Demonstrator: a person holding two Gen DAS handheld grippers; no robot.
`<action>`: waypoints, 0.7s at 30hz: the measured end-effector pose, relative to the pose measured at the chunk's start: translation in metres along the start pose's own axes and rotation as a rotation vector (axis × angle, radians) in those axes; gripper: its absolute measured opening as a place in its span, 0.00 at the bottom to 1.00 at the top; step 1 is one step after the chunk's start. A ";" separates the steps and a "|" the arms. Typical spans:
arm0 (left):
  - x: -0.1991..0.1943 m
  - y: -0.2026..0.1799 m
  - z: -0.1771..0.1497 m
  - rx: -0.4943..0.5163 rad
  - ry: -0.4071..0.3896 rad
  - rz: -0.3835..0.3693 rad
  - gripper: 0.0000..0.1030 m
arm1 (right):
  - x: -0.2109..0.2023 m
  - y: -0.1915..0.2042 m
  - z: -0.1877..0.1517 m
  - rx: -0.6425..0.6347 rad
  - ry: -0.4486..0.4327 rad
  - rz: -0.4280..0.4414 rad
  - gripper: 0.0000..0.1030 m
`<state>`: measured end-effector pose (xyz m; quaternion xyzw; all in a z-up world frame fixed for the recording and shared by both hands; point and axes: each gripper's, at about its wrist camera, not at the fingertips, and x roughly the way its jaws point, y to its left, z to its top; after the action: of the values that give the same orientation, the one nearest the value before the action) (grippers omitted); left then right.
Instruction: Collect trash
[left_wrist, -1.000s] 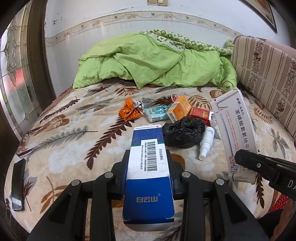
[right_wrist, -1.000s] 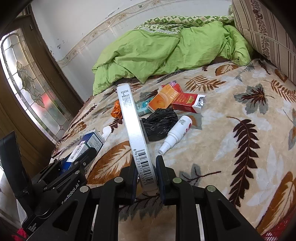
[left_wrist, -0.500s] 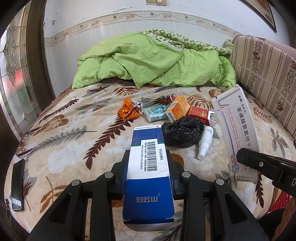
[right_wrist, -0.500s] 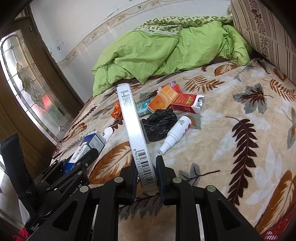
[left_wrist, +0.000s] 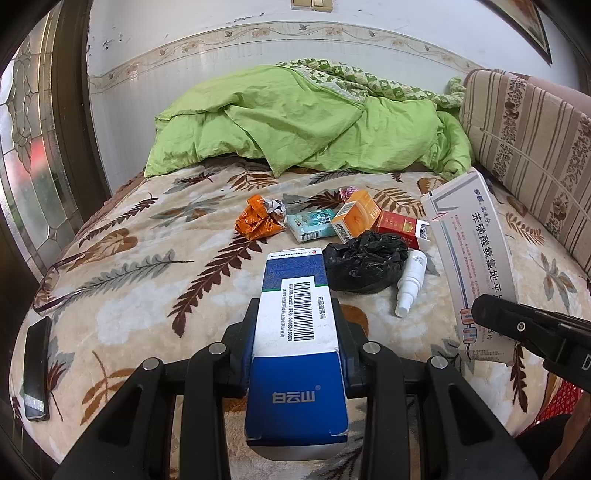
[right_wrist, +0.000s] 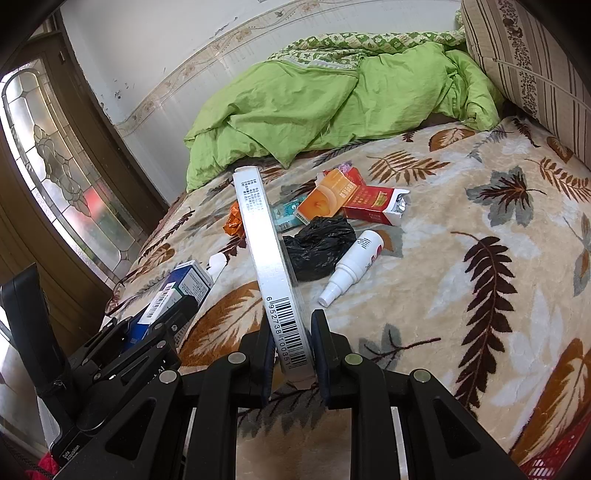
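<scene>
Left wrist view: my left claw (left_wrist: 295, 347) is clamped on the blue-and-white box (left_wrist: 295, 332), lifted over the bed (left_wrist: 129, 295). My right claw (right_wrist: 290, 354) pinches the flat white box (right_wrist: 271, 273) by its thin edge — a long lever, so I'd carry it steadily to keep it from twisting loose. I see no bin, only a red mesh edge (left_wrist: 557, 402) low at right — I'd guess that's the drop. The black bag (left_wrist: 364, 264), spray bottle (left_wrist: 410, 280) and orange wrapper (left_wrist: 258, 223) lie on the bed, uncollected.

Blanket (left_wrist: 155, 295): beige, brown leaf pattern. Quilt (left_wrist: 295, 118): green. Box (left_wrist: 295, 332): blue and white. Bag (left_wrist: 362, 262): black.
</scene>
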<state>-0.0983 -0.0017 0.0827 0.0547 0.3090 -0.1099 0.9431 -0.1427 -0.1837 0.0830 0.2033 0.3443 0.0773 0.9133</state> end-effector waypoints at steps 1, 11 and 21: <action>0.000 0.000 0.000 -0.001 0.000 0.000 0.32 | -0.001 0.000 0.000 0.001 0.000 0.000 0.19; 0.001 -0.001 0.000 0.002 0.002 -0.001 0.32 | 0.000 0.000 0.000 0.001 0.001 0.001 0.19; 0.001 -0.001 0.000 0.003 0.003 0.000 0.32 | 0.000 0.001 -0.001 0.003 0.002 0.002 0.19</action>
<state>-0.0975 -0.0027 0.0823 0.0563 0.3105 -0.1103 0.9425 -0.1437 -0.1823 0.0829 0.2049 0.3453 0.0777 0.9126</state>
